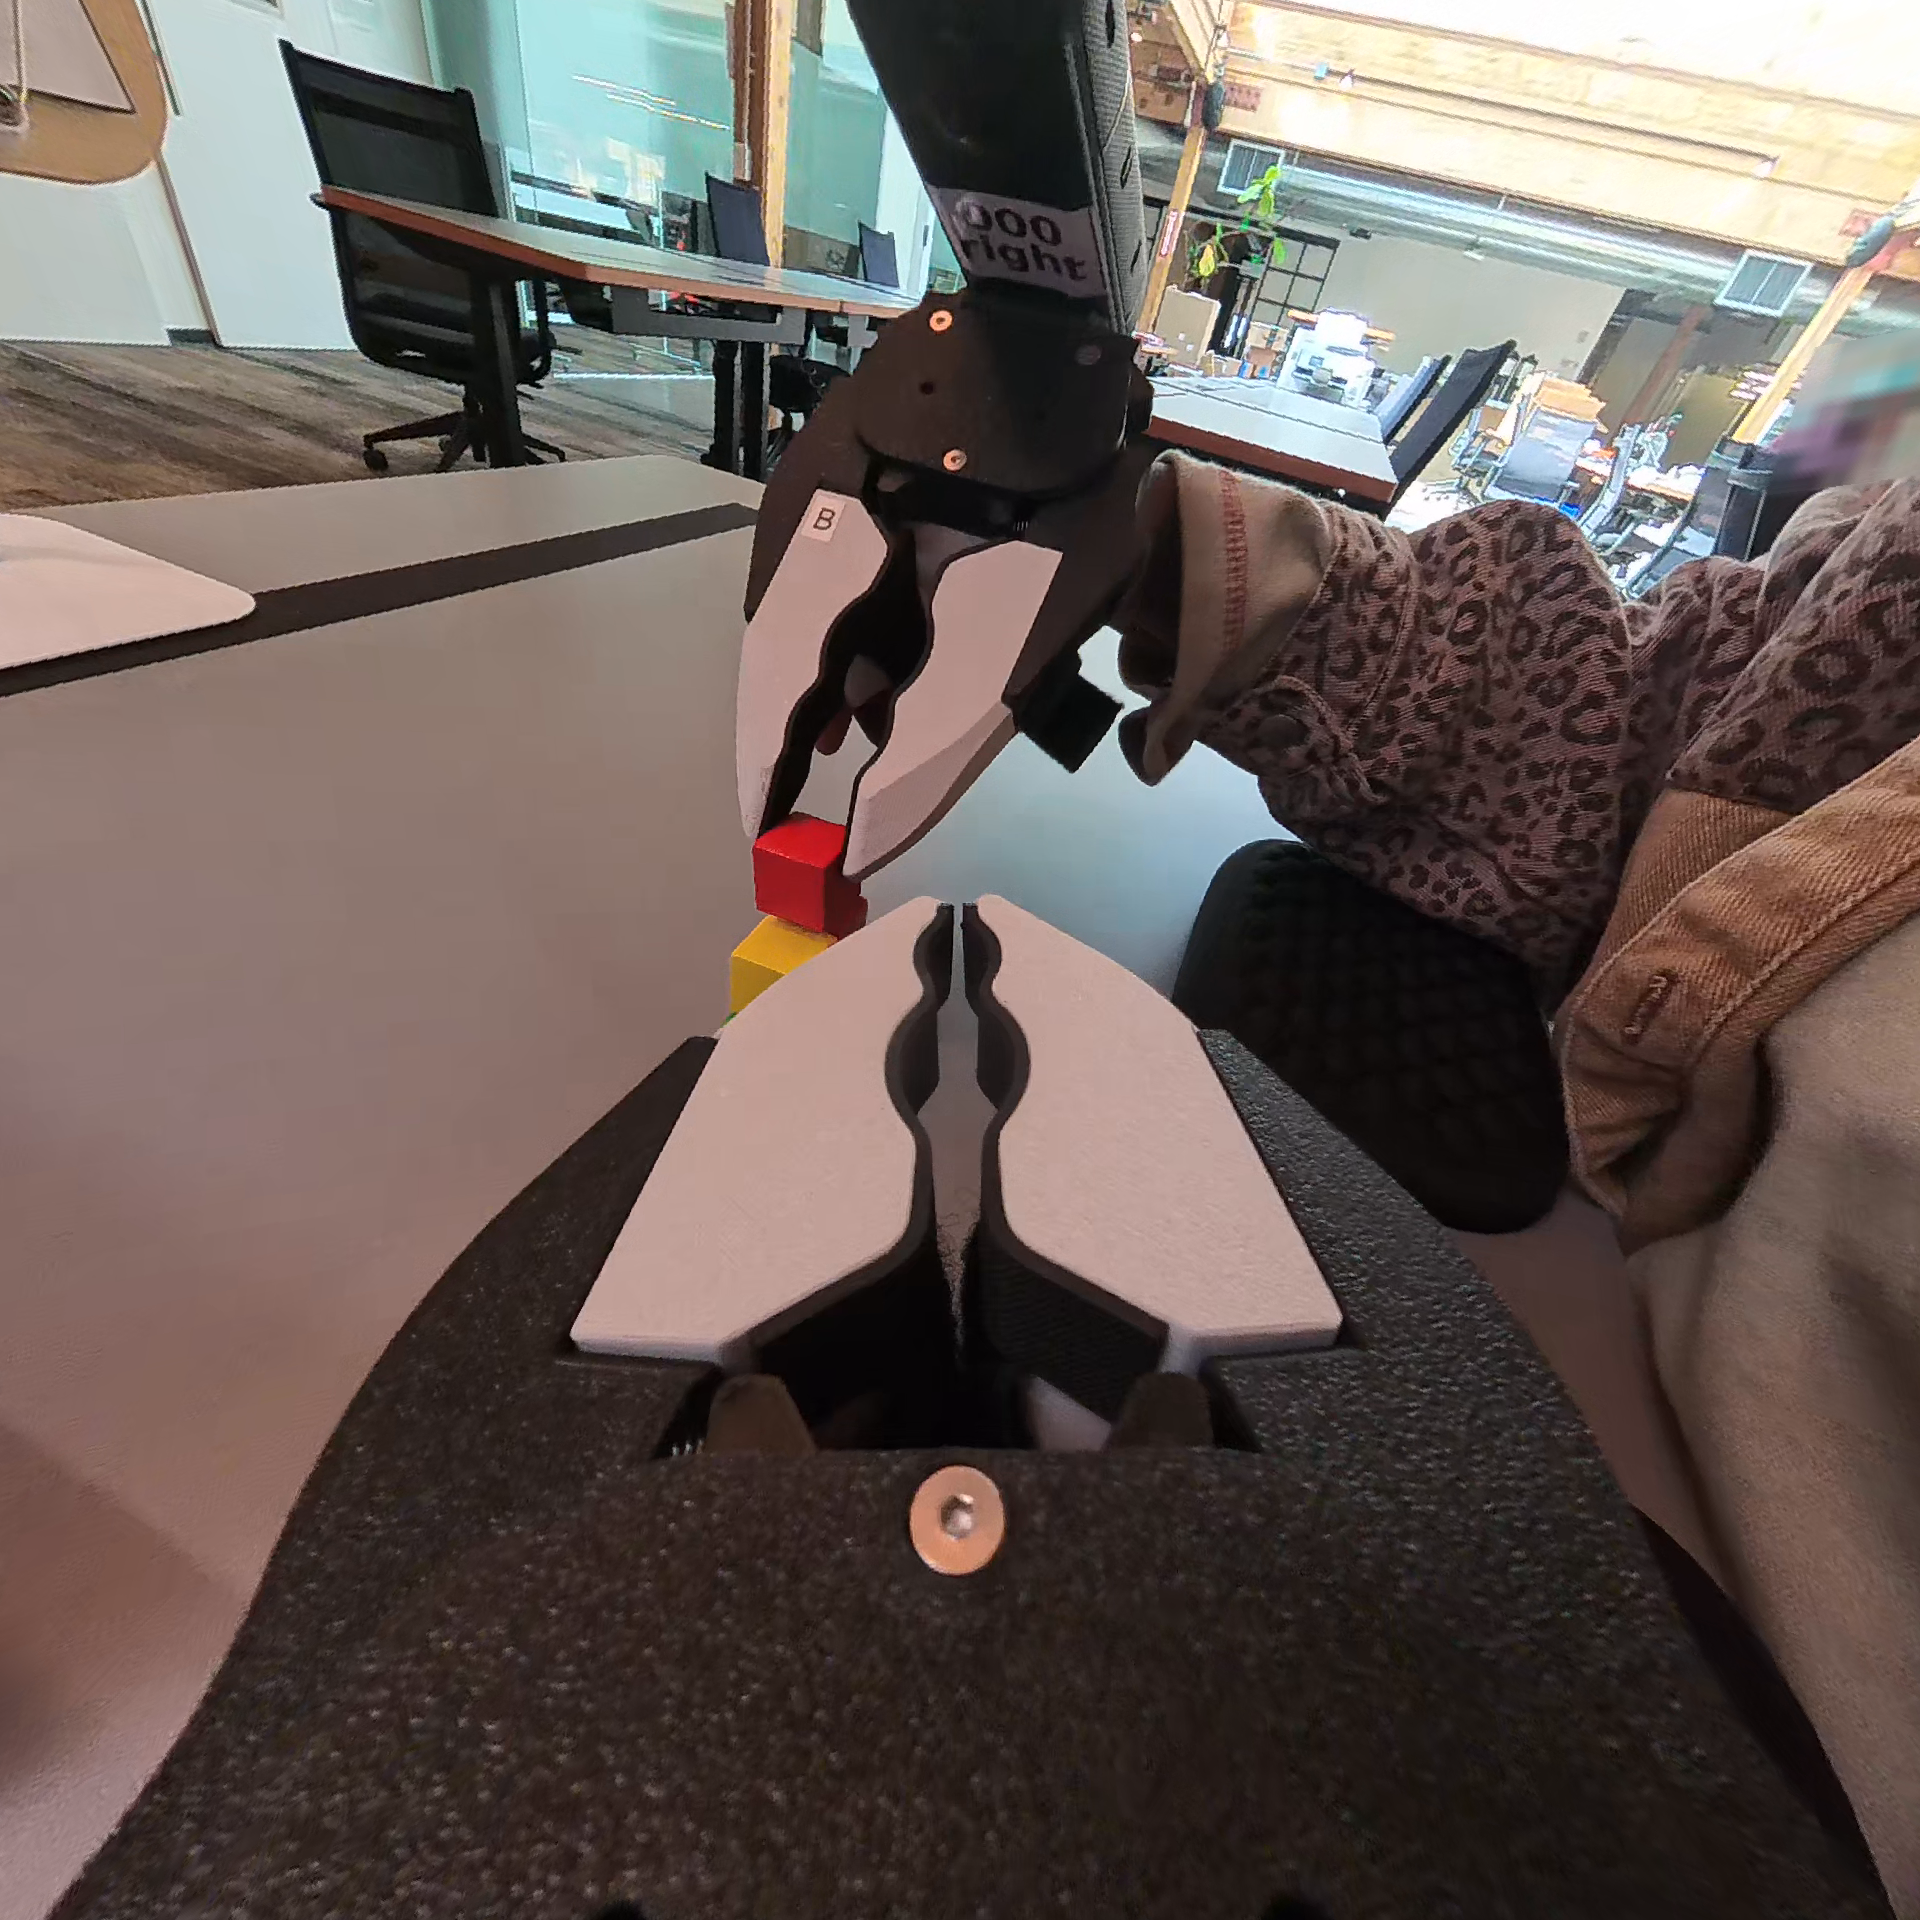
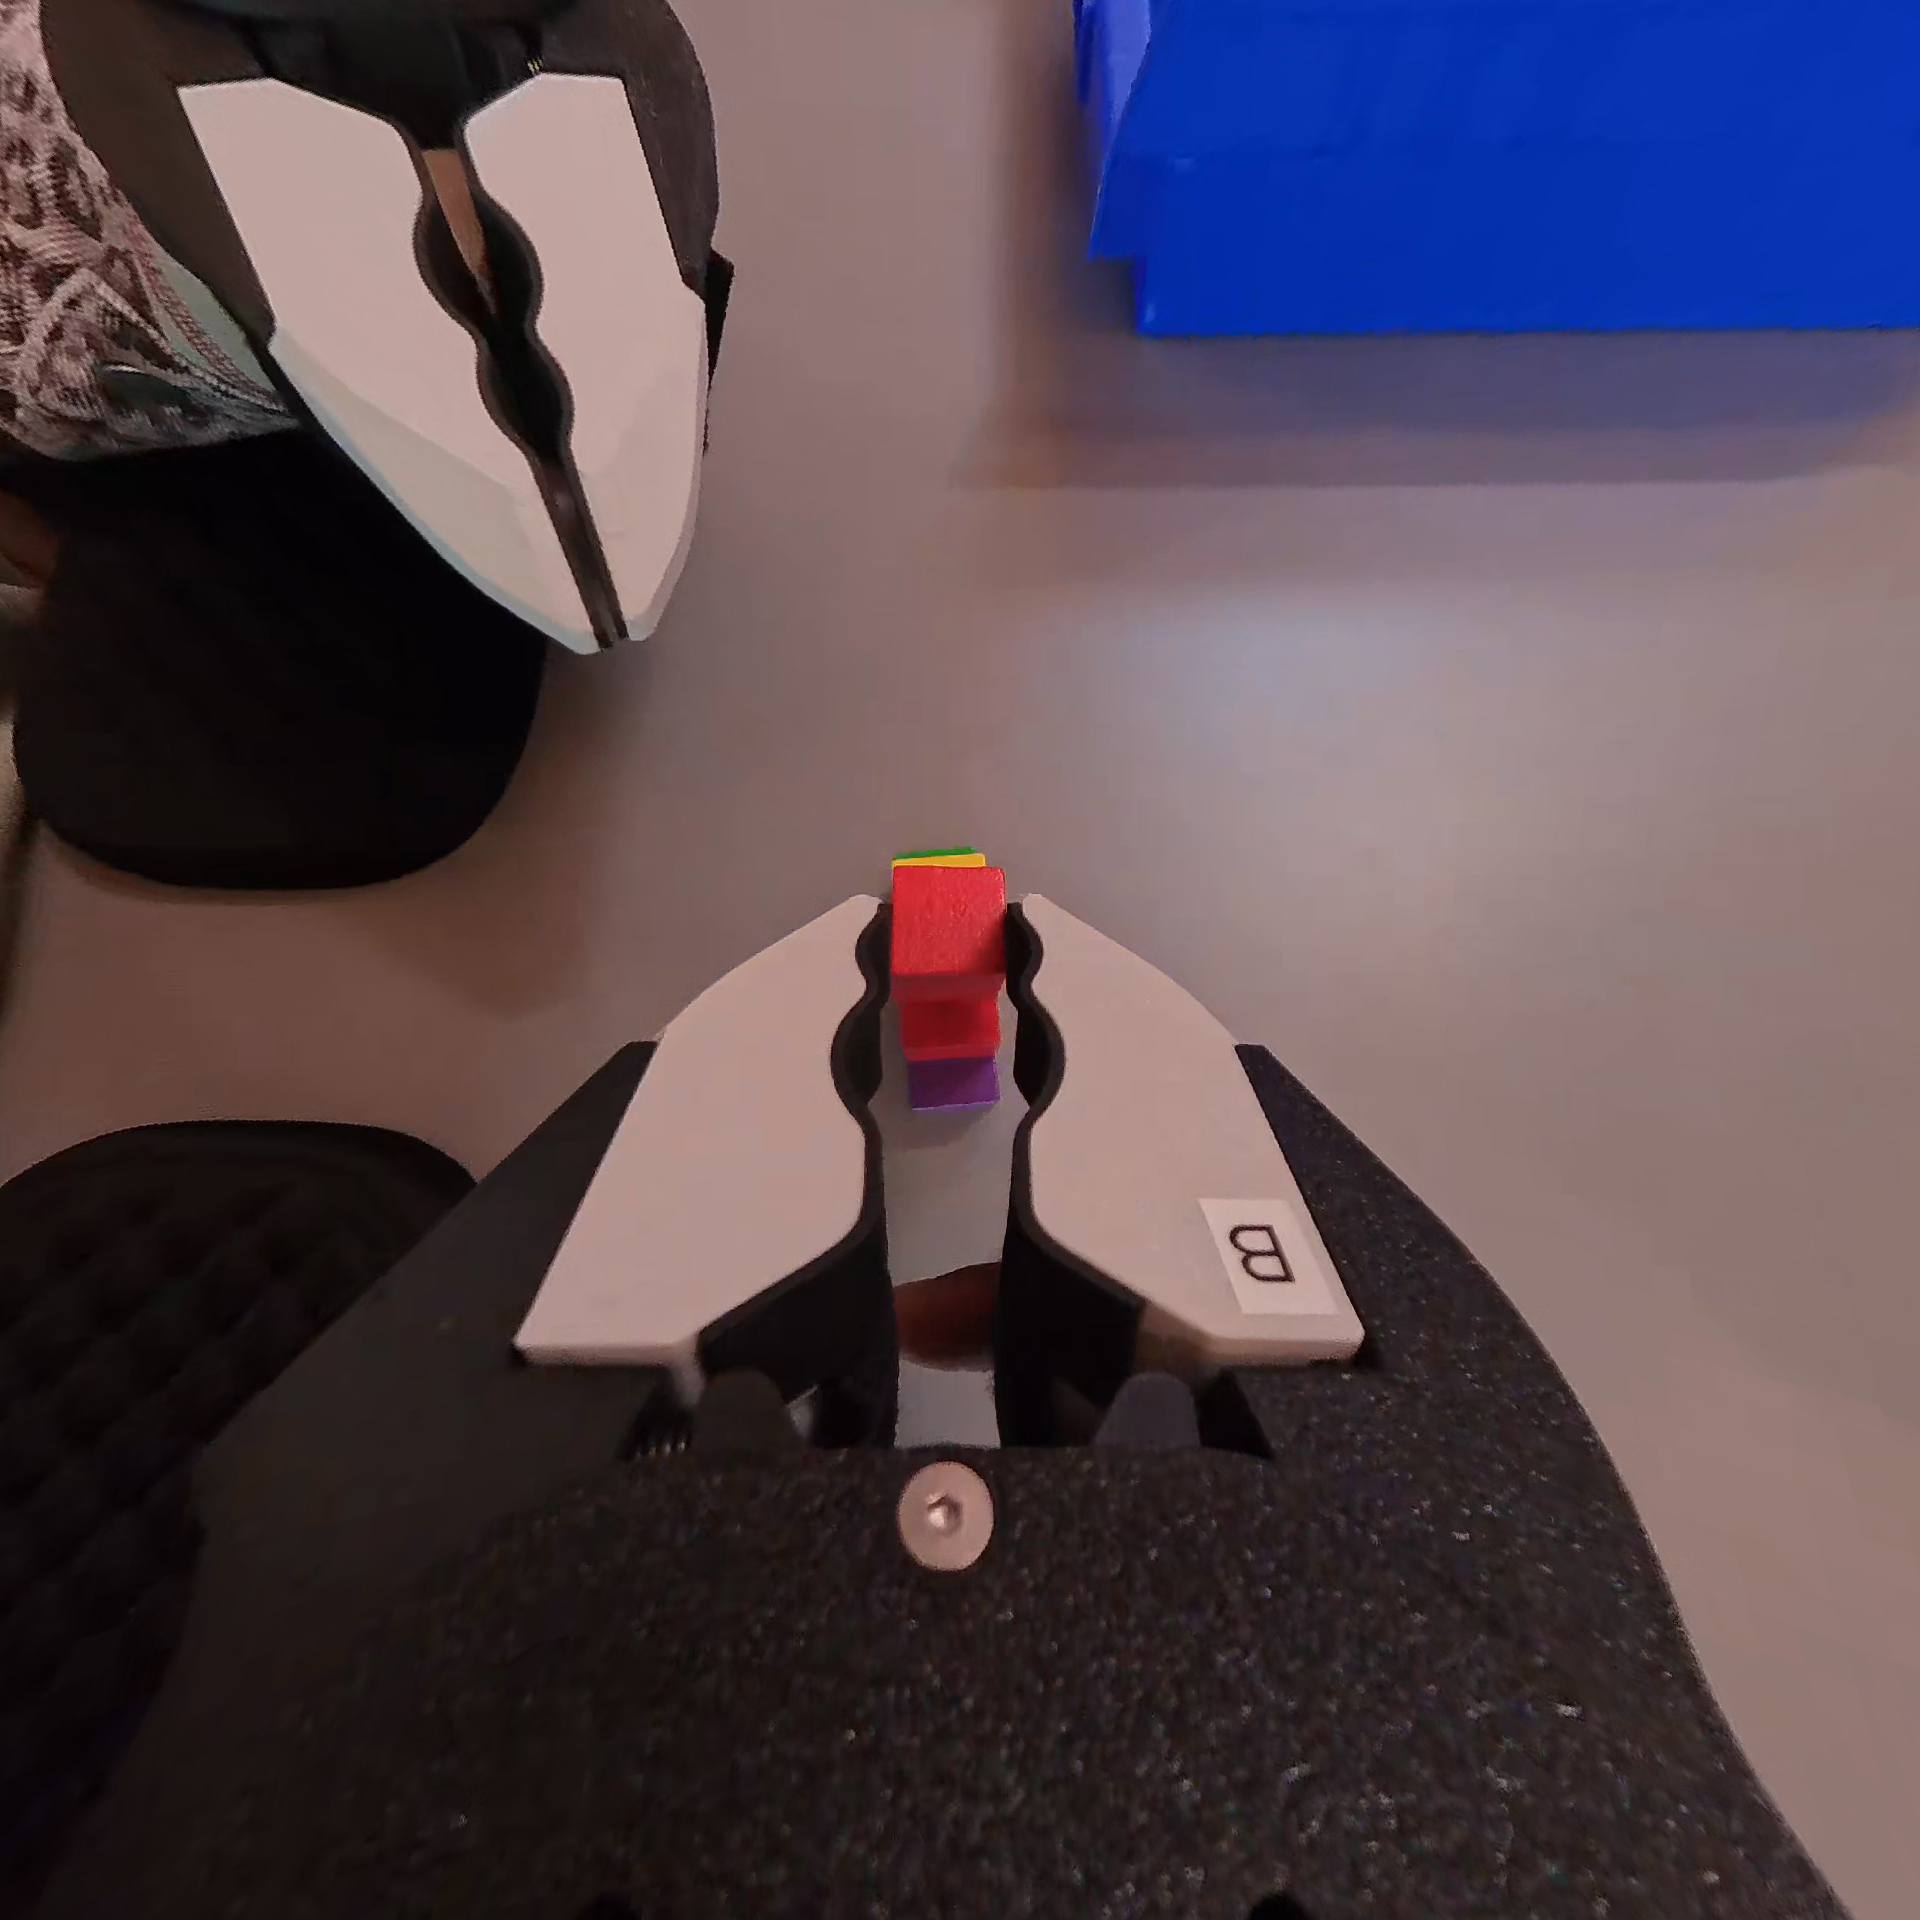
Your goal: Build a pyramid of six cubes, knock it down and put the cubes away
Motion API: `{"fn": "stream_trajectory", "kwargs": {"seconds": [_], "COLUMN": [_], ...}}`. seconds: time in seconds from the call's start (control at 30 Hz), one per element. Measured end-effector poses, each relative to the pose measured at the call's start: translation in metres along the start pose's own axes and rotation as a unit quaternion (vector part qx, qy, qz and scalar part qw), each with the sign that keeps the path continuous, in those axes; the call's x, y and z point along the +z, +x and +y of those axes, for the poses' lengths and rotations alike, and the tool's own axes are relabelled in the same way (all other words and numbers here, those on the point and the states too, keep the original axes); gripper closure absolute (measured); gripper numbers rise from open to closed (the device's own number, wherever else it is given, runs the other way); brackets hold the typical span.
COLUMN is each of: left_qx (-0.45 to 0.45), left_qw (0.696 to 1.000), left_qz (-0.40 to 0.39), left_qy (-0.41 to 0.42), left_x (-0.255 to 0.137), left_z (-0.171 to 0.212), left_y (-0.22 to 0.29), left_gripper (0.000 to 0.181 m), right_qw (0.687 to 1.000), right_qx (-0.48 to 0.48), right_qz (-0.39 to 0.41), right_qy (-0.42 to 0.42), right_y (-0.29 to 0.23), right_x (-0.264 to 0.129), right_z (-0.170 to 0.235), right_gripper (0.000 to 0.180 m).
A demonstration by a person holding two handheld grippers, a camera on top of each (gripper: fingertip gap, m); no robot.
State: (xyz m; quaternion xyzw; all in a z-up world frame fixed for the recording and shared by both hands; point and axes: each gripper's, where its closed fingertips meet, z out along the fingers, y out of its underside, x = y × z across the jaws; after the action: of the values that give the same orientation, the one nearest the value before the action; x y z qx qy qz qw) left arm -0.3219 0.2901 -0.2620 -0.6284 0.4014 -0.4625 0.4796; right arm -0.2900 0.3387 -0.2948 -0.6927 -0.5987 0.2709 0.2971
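A small pyramid of cubes stands on the grey table (image 2: 1351, 831). The top red cube (image 2: 948, 920) sits between the fingertips of my right gripper (image 2: 951, 904), which points down and is shut on it. Below it I see a second red cube (image 2: 945, 1023), a purple cube (image 2: 954, 1083), and slivers of a yellow cube (image 2: 940, 860) and a green one. In the left wrist view the right gripper (image 1: 805, 847) holds the red cube (image 1: 798, 868) atop the yellow cube (image 1: 774, 961). My left gripper (image 1: 956, 914) is shut and empty, just in front of the stack; it also shows in the right wrist view (image 2: 613, 639).
A blue bin (image 2: 1507, 166) stands beyond the stack to the right. A black textured pad (image 1: 1371, 1039) lies at the table's right side under a leopard-patterned sleeve (image 1: 1455, 644). A white mat (image 1: 94, 592) lies far left. Desks and office chairs stand behind. The gap from one gripper's tips to the other's is roughly 7 cm.
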Motion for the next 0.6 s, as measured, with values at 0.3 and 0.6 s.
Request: {"fn": "stream_trajectory", "kwargs": {"seconds": [0.3,0.6], "left_qx": [0.004,0.006], "left_qw": [1.000,1.000], "left_qz": [-0.008,-0.010], "left_qy": [-0.002,-0.002], "left_x": [-0.0011,-0.0019], "left_z": [0.0009,0.0011], "left_y": [-0.0027,-0.0035], "left_gripper": [0.179,0.179], "right_qw": [1.000,1.000], "right_qx": [-0.004,-0.008], "right_qz": [0.009,0.013], "right_qy": [-0.008,-0.016], "right_y": [0.0011,-0.0010], "right_x": [0.0028,0.0045], "right_z": [0.0004,0.0017], "right_gripper": [0.159,0.159]}}
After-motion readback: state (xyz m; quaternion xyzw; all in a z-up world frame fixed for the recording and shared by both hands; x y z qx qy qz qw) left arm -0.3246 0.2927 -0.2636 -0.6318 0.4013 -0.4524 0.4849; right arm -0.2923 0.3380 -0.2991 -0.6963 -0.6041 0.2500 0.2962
